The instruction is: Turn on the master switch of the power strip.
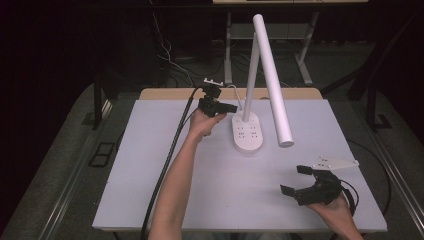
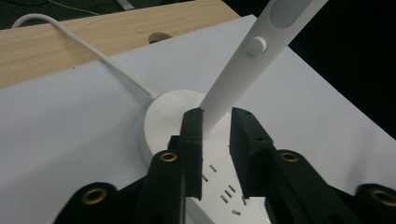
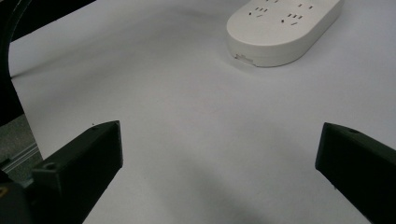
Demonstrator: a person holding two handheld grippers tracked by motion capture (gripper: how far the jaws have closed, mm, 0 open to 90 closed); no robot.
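A white plastic desk lamp (image 1: 265, 75) stands in the upper middle of the high view, on the pale grey worktop (image 1: 150, 190), its oval white base with rows of socket slots (image 1: 248, 134) resting flat and its long tubular head slanting down toward the right of the frame. The left gripper (image 1: 231, 107) sits just left of the lamp's upright stem; in the left gripper view its two black jaws stand a little apart, framing the foot of the slanted white stem (image 2: 233, 79) without clearly pressing on it, so it reads as partly open and lined up, probably to clamp the stem or steady the lamp. A small round white button (image 2: 257, 45) shows higher on the stem, upper right of that frame. The thin white power cord (image 2: 93, 56) runs from the base's far edge toward the upper left, over the wooden strip behind the worktop. The right gripper (image 1: 300, 181) rests low at the lower right of the high view, jaws spread wide over bare worktop, well apart from the base, seemingly kept clear and ready.
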